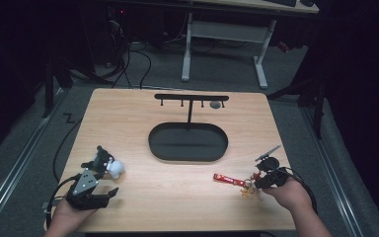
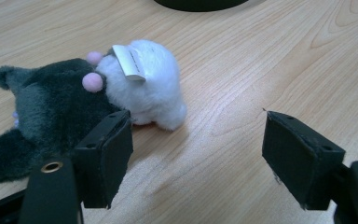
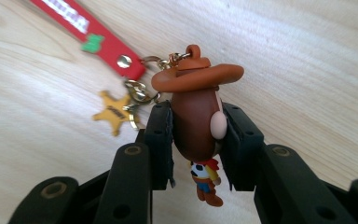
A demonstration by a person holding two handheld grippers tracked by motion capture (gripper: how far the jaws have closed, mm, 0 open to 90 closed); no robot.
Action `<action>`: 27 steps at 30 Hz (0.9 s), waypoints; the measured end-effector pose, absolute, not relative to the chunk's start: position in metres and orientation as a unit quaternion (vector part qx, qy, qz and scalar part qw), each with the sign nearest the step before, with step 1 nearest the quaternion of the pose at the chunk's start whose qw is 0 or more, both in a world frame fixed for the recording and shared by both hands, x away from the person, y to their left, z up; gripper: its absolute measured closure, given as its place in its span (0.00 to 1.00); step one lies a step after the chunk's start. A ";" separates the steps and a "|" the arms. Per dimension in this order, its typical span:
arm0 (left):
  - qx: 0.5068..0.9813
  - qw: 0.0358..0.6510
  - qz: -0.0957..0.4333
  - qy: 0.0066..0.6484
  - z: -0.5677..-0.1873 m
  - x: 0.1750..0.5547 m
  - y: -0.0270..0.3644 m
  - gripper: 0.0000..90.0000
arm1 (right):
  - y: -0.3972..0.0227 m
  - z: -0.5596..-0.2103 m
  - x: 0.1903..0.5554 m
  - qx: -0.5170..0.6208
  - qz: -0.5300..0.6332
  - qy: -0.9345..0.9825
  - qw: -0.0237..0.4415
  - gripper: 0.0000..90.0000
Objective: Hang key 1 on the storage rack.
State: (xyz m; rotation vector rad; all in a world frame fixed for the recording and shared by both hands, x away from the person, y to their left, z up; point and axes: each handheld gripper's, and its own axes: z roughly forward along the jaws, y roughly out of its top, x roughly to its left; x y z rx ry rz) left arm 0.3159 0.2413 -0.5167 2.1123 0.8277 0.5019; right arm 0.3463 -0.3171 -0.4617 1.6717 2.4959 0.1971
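Note:
A plush toy (image 1: 107, 162), with a dark grey body and a white head (image 2: 142, 84), lies on the wooden table (image 1: 177, 202) at the front left. My left gripper (image 1: 106, 183) sits just in front of it. In the left gripper view this gripper (image 2: 200, 158) is open; its left pad (image 2: 107, 156) is close against the dark plush and bare wood shows between the jaws. At the front right, my right gripper (image 1: 262, 181) is shut on a brown-hatted cowboy keychain figure (image 3: 196, 121). Its red strap (image 3: 84, 28) and a yellow star charm (image 3: 113, 112) trail onto the table.
A black stand with an oval base (image 1: 187, 143) and a hooked crossbar (image 1: 191, 97) rises at the table's middle back. A small grey object (image 1: 215, 104) lies near the bar's right end. Beyond the table stands a white-legged desk (image 1: 227, 34).

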 end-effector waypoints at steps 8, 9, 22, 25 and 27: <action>0.833 0.400 0.198 0.325 -0.516 0.316 0.241 0.27 | -0.304 -0.434 0.343 0.553 0.070 0.827 0.068 0.74; 0.833 0.401 0.199 0.325 -0.517 0.316 0.240 0.27 | -0.301 -0.429 0.342 0.553 0.076 0.827 0.067 0.74; 0.830 0.405 0.202 0.325 -0.515 0.315 0.241 0.27 | -0.281 -0.389 0.340 0.543 0.100 0.830 0.081 0.74; 0.831 0.404 0.200 0.326 -0.515 0.316 0.241 0.27 | -0.277 -0.382 0.342 0.541 0.108 0.829 0.087 0.74; 0.831 0.405 0.201 0.325 -0.515 0.315 0.240 0.27 | -0.274 -0.374 0.343 0.542 0.112 0.828 0.093 0.74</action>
